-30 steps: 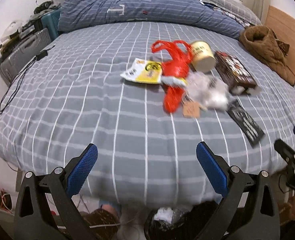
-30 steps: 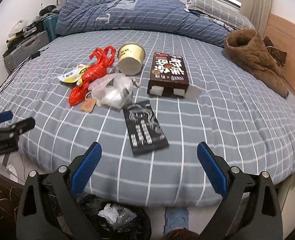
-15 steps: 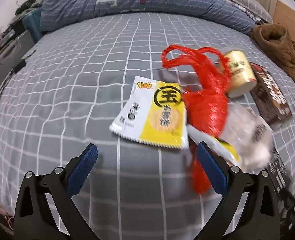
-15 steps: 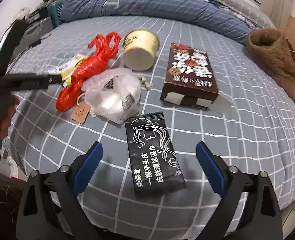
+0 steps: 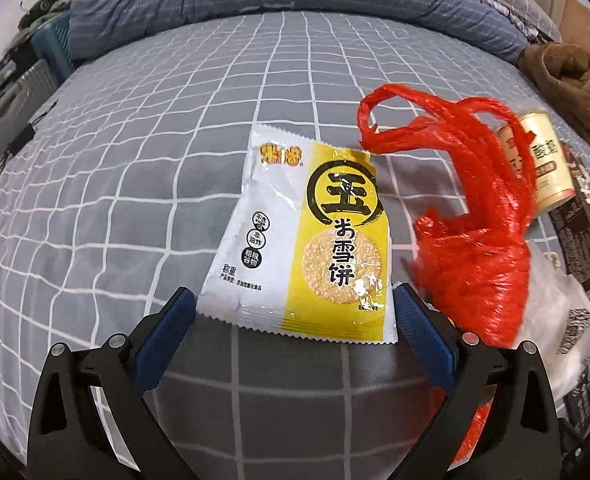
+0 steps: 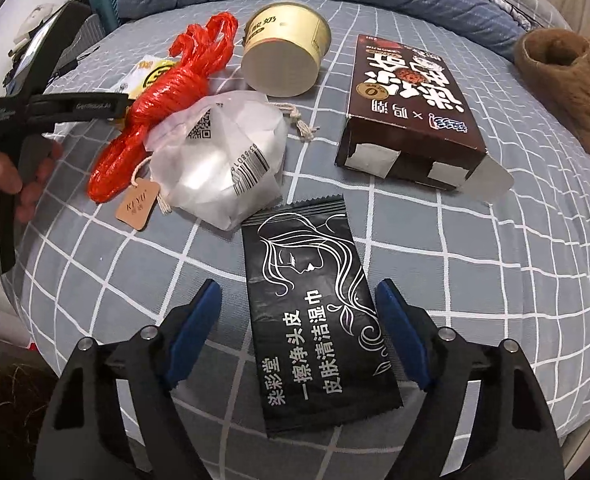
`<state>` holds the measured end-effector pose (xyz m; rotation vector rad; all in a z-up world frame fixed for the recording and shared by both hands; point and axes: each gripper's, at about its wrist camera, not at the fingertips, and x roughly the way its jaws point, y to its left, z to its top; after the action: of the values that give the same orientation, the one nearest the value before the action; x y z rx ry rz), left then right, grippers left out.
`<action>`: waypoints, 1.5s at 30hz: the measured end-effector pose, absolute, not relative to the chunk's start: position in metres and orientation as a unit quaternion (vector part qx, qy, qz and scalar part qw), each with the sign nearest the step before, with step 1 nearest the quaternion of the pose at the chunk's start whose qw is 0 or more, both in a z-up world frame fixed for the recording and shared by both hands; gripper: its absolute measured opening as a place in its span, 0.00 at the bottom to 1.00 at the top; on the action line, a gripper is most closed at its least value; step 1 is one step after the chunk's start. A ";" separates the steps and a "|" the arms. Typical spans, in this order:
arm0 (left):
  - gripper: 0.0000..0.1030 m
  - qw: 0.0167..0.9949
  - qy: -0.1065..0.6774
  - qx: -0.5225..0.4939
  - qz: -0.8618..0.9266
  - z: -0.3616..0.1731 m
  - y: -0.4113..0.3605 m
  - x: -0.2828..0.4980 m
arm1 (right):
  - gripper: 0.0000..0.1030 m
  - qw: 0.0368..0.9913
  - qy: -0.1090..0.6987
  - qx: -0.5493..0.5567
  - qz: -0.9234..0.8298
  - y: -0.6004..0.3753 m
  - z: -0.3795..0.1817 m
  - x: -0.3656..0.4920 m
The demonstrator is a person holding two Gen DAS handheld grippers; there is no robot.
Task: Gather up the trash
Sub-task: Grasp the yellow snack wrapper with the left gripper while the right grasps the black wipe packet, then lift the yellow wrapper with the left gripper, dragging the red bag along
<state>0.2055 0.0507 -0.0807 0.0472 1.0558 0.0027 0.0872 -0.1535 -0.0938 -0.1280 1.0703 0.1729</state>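
Bright, even light (fisheye-warped, dark-cornered edges)

Open left tool straddles yellow snack wrapper; red bag beside.

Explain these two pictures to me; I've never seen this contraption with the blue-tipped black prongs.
No robot: a person holds two handheld grippers, each with a camera looking along its blue-padded fingers. The left view shows the left gripper open around the near edge of a yellow-and-white snack wrapper on the checked bedspread. The right view shows the right gripper open around a black wipes sachet. Nothing is gripped yet. Also lying there: a red plastic bag, white bag, cup and brown box.
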 end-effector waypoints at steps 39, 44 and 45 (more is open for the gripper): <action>0.91 0.863 0.498 0.075 -0.042 -0.066 0.046 0.263 | 0.46 0.856 0.509 -0.053 0.080 -0.159 -0.091 0.093; 0.78 0.854 0.514 0.070 -0.046 -0.082 0.048 0.276 | 0.44 0.857 0.505 -0.052 0.084 -0.158 -0.093 0.091; 0.76 0.854 0.515 0.063 -0.049 -0.083 0.050 0.277 | 0.44 0.857 0.505 -0.051 0.086 -0.159 -0.093 0.090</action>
<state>0.2770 0.0500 -0.0834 0.1319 1.0826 -0.1038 0.0902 -0.1593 -0.0927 -0.1064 1.0615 0.1802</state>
